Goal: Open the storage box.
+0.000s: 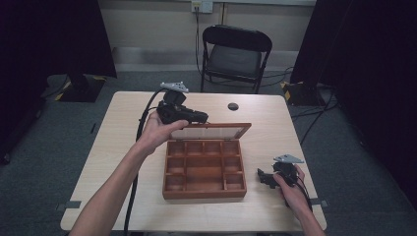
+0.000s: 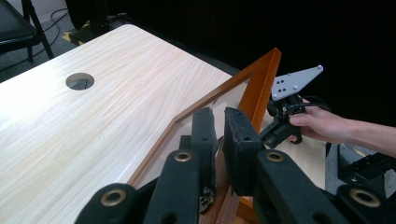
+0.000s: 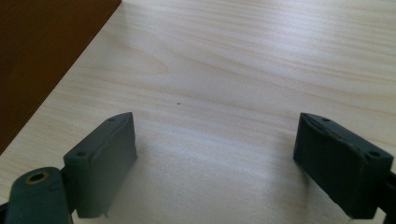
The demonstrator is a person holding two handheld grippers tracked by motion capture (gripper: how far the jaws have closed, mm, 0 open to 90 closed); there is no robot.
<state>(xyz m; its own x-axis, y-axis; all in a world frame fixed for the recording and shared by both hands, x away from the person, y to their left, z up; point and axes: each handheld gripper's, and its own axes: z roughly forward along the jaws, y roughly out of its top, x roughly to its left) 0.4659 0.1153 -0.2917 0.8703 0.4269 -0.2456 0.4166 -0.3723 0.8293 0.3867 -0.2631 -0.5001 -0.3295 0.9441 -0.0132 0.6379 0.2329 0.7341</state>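
High view: your left gripper (image 1: 199, 118), arm stretched toward 12 o'clock, pinches the lid (image 1: 216, 132) of the wooden box (image 1: 204, 169) mid-table; your right gripper (image 1: 263, 177) rests wide-jawed at 3 o'clock.

High view looks down on the table (image 1: 123, 142); both gripper views (close, low) share it.

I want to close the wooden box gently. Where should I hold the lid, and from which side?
Grip the lid on its upper frame edge, from the left end, as the left gripper does: the frame is thin, upright and fits between the fingers.
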